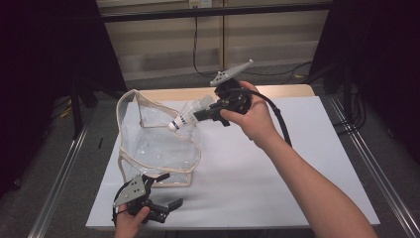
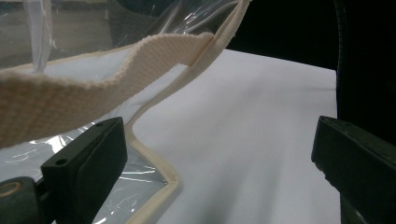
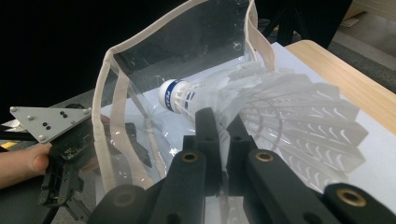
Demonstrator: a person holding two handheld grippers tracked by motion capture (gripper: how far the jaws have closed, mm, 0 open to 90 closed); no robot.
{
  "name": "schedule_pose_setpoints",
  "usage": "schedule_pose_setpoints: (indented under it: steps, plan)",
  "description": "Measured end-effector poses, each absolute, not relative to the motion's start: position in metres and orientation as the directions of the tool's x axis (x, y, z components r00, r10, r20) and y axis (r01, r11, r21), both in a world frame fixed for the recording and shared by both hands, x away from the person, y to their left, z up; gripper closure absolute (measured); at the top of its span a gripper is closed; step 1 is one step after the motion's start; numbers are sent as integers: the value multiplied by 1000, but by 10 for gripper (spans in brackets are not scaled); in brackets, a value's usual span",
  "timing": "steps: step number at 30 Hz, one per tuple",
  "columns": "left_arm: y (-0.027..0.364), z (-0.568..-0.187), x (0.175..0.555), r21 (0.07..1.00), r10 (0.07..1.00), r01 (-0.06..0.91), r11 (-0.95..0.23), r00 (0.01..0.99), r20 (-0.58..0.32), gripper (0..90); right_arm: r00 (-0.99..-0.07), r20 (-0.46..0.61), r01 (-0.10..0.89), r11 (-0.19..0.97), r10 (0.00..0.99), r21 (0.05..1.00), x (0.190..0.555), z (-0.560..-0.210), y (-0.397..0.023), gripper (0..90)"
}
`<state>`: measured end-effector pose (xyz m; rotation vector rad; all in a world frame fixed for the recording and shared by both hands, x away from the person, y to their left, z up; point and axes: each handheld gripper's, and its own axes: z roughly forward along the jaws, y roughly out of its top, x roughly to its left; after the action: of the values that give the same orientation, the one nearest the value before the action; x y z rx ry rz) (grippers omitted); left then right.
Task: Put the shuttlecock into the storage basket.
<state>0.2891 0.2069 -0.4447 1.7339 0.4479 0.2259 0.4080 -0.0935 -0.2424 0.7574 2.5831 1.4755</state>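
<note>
A white feathered shuttlecock (image 1: 185, 118) with a blue-banded cork tip (image 3: 173, 95) hangs over the mouth of a clear plastic bag (image 1: 153, 144) trimmed in beige. My right gripper (image 1: 198, 115) is shut on its feathers (image 3: 280, 102), cork pointing left and down toward the bag; both jaws (image 3: 219, 121) are pressed together on the skirt. At the bag's near corner my left gripper (image 1: 168, 191) stands open on the sheet. In the left gripper view its jaws (image 2: 219, 158) are wide apart, with the bag's beige strap (image 2: 93, 79) arching above the left one.
A white sheet (image 1: 277, 163) covers the wooden table (image 1: 277, 90). The right gripper's black cable (image 1: 277, 116) trails off behind the hand. Metal rails (image 1: 369, 168) run along the floor on both sides. White sheet lies bare to the right of the bag.
</note>
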Motion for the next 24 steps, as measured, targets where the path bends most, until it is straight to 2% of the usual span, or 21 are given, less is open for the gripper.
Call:
schedule_pose_setpoints:
  steps: [24]
  plan:
    - [207, -445, 289, 972, 420, 173, -158, 903, -92, 37, -892, 158, 357, 444, 424, 822, 409, -242, -68, 880]
